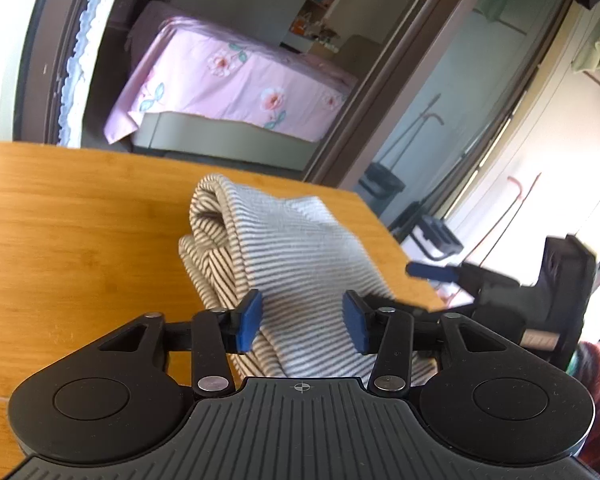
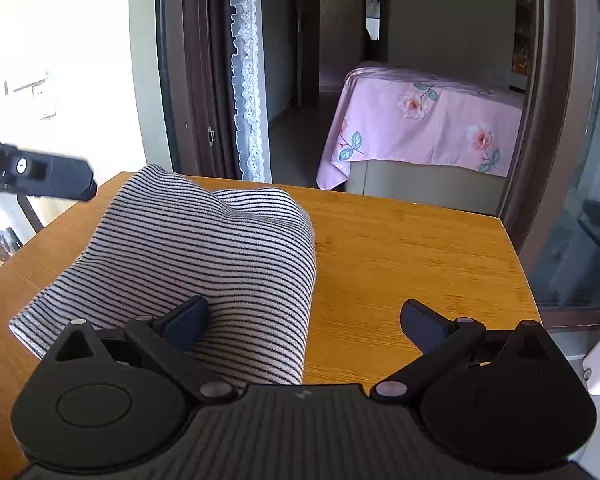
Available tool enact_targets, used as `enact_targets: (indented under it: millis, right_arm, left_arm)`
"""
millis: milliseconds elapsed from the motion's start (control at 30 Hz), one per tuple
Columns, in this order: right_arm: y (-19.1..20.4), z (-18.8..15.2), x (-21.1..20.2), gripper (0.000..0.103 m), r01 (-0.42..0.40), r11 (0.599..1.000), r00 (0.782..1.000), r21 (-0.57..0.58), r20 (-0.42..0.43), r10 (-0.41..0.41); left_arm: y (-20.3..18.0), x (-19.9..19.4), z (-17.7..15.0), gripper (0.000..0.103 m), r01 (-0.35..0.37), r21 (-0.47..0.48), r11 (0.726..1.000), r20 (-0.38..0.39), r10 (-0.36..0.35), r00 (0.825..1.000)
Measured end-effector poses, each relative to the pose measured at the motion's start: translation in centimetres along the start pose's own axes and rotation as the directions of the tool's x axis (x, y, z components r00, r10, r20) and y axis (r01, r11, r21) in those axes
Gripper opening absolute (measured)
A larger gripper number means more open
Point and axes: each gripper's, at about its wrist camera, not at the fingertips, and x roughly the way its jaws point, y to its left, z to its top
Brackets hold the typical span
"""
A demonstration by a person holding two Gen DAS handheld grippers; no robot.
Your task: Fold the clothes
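A folded striped garment (image 1: pixel 284 256), white with thin dark stripes, lies on the wooden table (image 1: pixel 68 232). My left gripper (image 1: pixel 302 320) is open, its blue pads on either side of the near end of the garment, not squeezing it. My right gripper (image 2: pixel 304 320) is open wide just above the near edge of the same garment (image 2: pixel 204 252); its left finger (image 2: pixel 188 320) is over the cloth and its right finger over bare table (image 2: pixel 400 256). The right gripper also shows at the right in the left wrist view (image 1: pixel 432 272). The left gripper body shows at the left in the right wrist view (image 2: pixel 36 176).
Beyond the table is a doorway to a room with a bed under a pink floral sheet (image 2: pixel 424 120). A lace curtain (image 2: pixel 246 68) hangs by the door frame. The table's far edge and right edge (image 2: pixel 520 264) are close.
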Motion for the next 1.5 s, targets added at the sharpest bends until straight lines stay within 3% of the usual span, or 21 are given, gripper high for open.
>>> enact_targets:
  millis: [133,200,267,367,500,567,633,667,733,833,933,1000,1100,1200,1333,1500]
  right_arm:
    - [0.6,-0.2,-0.9,0.102,0.010,0.999,0.999,-0.039,0.033,-0.009]
    - [0.8,-0.2,-2.3,0.102,-0.049,0.998,0.997,-0.032,0.061,0.051]
    - [1.4,-0.6,-3.4,0.102,-0.115,0.992,0.991,-0.045,0.069,0.118]
    - [2.8,-2.5,-1.9,0.102,-0.093,0.991,0.996,-0.101,-0.009,0.093]
    - [1.4,-2.8,-1.0,0.102,-0.159,0.987,0.987,0.012,-0.040,0.159]
    - [0.5,-2.4,-1.5,0.102,-0.186,0.982,0.982,0.020,-0.033,0.186]
    - [-0.4,-2.1,-2.1,0.102,-0.211,0.977,0.977,0.021,-0.025,0.211]
    - [-1.0,-1.9,-2.3,0.102,-0.225,0.974,0.974,0.031,-0.022,0.225]
    - [-2.9,-1.4,-2.3,0.102,-0.260,0.959,0.965,0.116,-0.016,0.264]
    - [-5.1,-1.2,-1.5,0.102,-0.287,0.925,0.953,0.249,-0.025,0.302]
    - [-5.7,-1.5,0.0,0.102,-0.288,0.909,0.945,0.300,-0.067,0.321]
    - [-5.2,-1.6,0.9,0.097,-0.307,0.905,0.935,0.295,-0.086,0.345]
    - [-4.3,-1.1,2.2,0.081,-0.378,0.870,0.900,0.317,-0.093,0.425]
    - [-2.2,0.0,4.0,0.079,-0.399,0.869,0.890,0.292,-0.106,0.444]
    - [1.0,1.9,6.8,0.078,-0.436,0.863,0.875,0.255,-0.106,0.473]
    - [5.1,4.1,10.6,0.079,-0.492,0.845,0.851,0.207,-0.088,0.517]
  left_arm:
    - [-1.5,0.9,3.5,0.060,0.011,0.049,0.999,0.053,-0.013,0.998]
    - [-1.4,2.8,4.3,0.060,0.011,0.034,0.999,0.030,-0.012,0.999]
    - [-0.9,5.3,4.2,0.059,-0.059,0.035,0.998,-0.022,0.060,0.998]
    - [0.6,7.9,2.4,0.056,-0.123,0.023,0.992,-0.076,0.125,0.989]
    - [1.0,7.4,2.1,0.057,-0.132,-0.009,0.991,-0.061,0.131,0.989]
    - [0.2,6.2,2.3,0.056,-0.187,0.009,0.982,-0.053,0.188,0.981]
    - [-1.0,4.5,1.8,0.070,-0.227,0.026,0.974,-0.051,0.228,0.972]
    - [-1.7,3.6,1.5,0.084,-0.244,0.035,0.969,-0.051,0.246,0.968]
    - [-2.4,2.3,0.4,0.088,-0.208,0.019,0.978,-0.077,0.209,0.975]
    - [-2.3,2.2,-2.0,0.088,-0.134,-0.055,0.989,-0.158,0.124,0.980]
    - [-1.6,3.4,-4.2,0.086,-0.137,-0.085,0.987,-0.208,0.117,0.971]
    - [-1.0,3.4,-4.9,0.082,-0.105,-0.106,0.989,-0.186,0.083,0.979]
    - [-0.6,3.2,-5.2,0.074,-0.091,-0.104,0.990,-0.172,0.072,0.982]
    - [0.1,2.7,-5.3,0.070,-0.082,-0.109,0.991,-0.162,0.064,0.985]
    - [1.4,1.5,-5.2,0.069,-0.144,-0.099,0.985,-0.115,0.133,0.984]
    - [4.3,-0.7,-4.3,0.068,-0.233,-0.123,0.965,-0.070,0.226,0.972]
